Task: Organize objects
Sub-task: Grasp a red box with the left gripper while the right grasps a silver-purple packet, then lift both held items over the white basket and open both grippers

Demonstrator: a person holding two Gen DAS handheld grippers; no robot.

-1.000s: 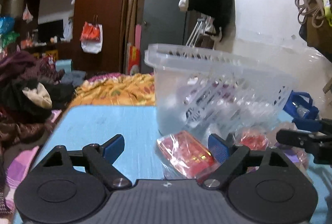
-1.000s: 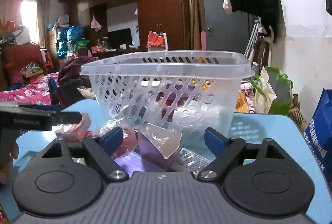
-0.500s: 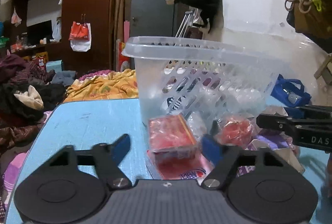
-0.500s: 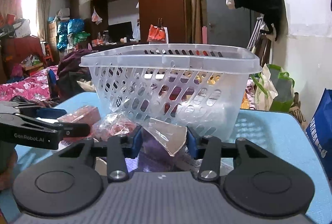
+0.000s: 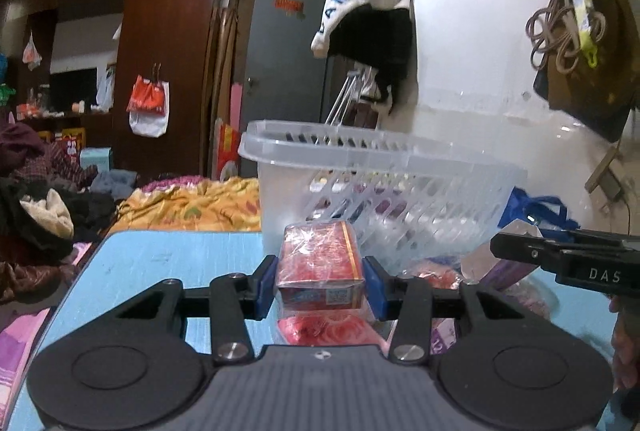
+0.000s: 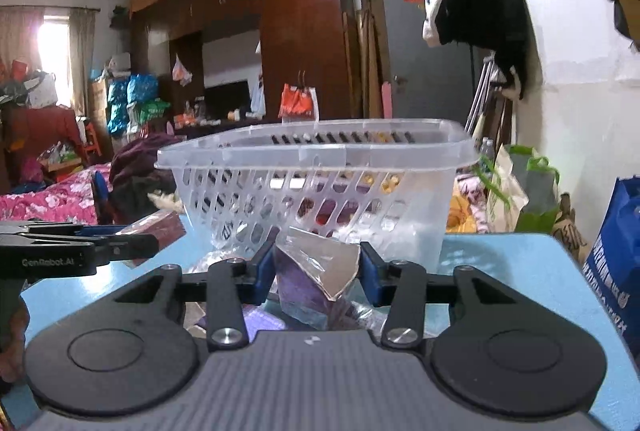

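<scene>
Table (image 5: 160,263): blue top, carries everything listed; all places below are given from the basket.

Basket (image 5: 360,167): 1 clear slotted plastic tub, upright at the table's far side, a few coloured items faintly visible through its wall.

Left gripper (image 5: 320,281): just in front of the basket's left end. Its jaws have just been closing, from wide apart to pressed on the red box (image 5: 320,263), 1 film-wrapped carton held level between both blue pads. A second red packet (image 5: 328,327) lies under it on the table.

Right gripper (image 6: 318,271): just in front of the basket's middle. Its jaws closed slightly sooner and grip the purple pack (image 6: 316,271), 1 crumpled wrapper, tilted.

Change: 2 loose items are now 2 held items. Judged ready for lifting over the basket rim; neither is inside it yet.
</scene>
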